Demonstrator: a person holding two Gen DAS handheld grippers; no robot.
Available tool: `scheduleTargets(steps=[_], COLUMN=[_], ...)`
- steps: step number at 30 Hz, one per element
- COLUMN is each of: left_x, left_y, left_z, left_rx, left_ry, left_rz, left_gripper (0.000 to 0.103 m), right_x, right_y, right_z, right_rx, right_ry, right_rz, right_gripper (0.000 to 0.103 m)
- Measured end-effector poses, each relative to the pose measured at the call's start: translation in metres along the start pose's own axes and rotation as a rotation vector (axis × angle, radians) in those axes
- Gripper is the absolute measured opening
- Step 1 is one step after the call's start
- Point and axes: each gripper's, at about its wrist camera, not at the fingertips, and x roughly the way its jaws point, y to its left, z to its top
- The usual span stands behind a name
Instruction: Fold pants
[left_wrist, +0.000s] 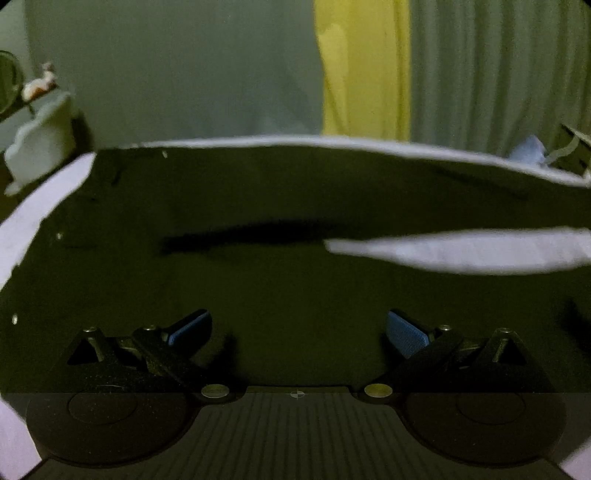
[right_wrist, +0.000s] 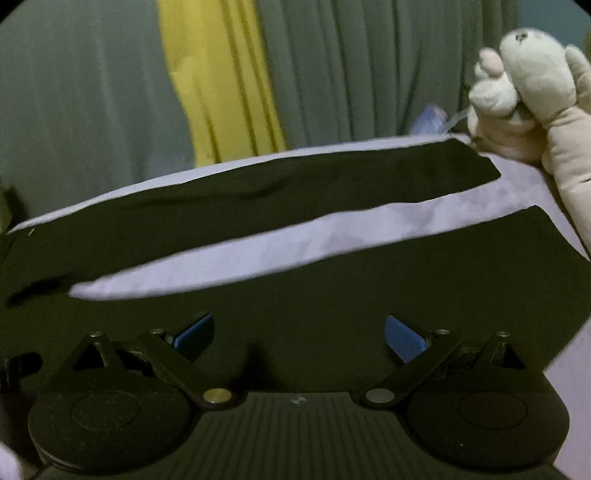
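— Over the near leg, both tools hover spread wide, empty: left tool (left_wrist: 298, 328), right tool (right_wrist: 299, 332).
— And the pants (right_wrist: 332, 295)?
— Flat on the lilac bed (right_wrist: 258, 254), legs apart. Soft, limp, light, I'd guess — best pinched at hem and waistband.

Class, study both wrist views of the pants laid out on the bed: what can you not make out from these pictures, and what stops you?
- Waistband of the pants: left wrist view; the dark cloth shows no detail.
- Near edge of the pants: both views; hidden by the left gripper and right gripper.
- Far leg's hem: right wrist view; blurred beside the plush toy.
- Small figurine: left wrist view; too small, blurred.
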Motion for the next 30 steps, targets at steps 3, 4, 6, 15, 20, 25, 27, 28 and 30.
scheduleTargets(steps=[3,4,6,15,20,25,27,28,30], left_x=[0.019,0.025,0.036,0.058,0.068,0.069,0.071,0.071,0.070], left_y=[0.009,0.013,0.023,0.051,0.042,0.040,0.041,0.041,0.040], left_z=[0.003,0.000,-0.004,-0.005,-0.010,-0.015,-0.015,-0.015,-0.016], left_rx=[-0.073,-0.097,-0.120,-0.210,-0.168,-0.166,-0.172,-0.176,-0.190], left_ry=[-0.020,-0.023,-0.031,-0.098,-0.120,-0.134,-0.133,-0.134,-0.136], left_rz=[0.026,0.043,0.079,0.164,0.192,0.200,0.198,0.199,0.201], left_gripper=[0.103,0.103,0.103,0.103,0.103,0.103,0.103,0.103,0.103], right_x=[0.033,0.047,0.078,0.215,0.258,0.277,0.273,0.269,0.260], right_y=[-0.007,-0.009,-0.009,0.003,0.000,-0.003,-0.003,-0.007,-0.017], right_z=[0.053,0.071,0.104,0.195,0.210,0.210,0.208,0.208,0.208], right_rx=[0.118,0.144,0.181,0.393,0.402,0.345,0.312,0.305,0.319], right_ry=[0.010,0.017,0.032,0.105,0.108,0.117,0.101,0.093,0.098], right_rz=[-0.012,-0.026,-0.063,-0.245,-0.377,-0.416,-0.393,-0.369,-0.321], right_gripper=[0.099,0.099,0.099,0.087,0.086,0.085,0.073,0.055,0.027])
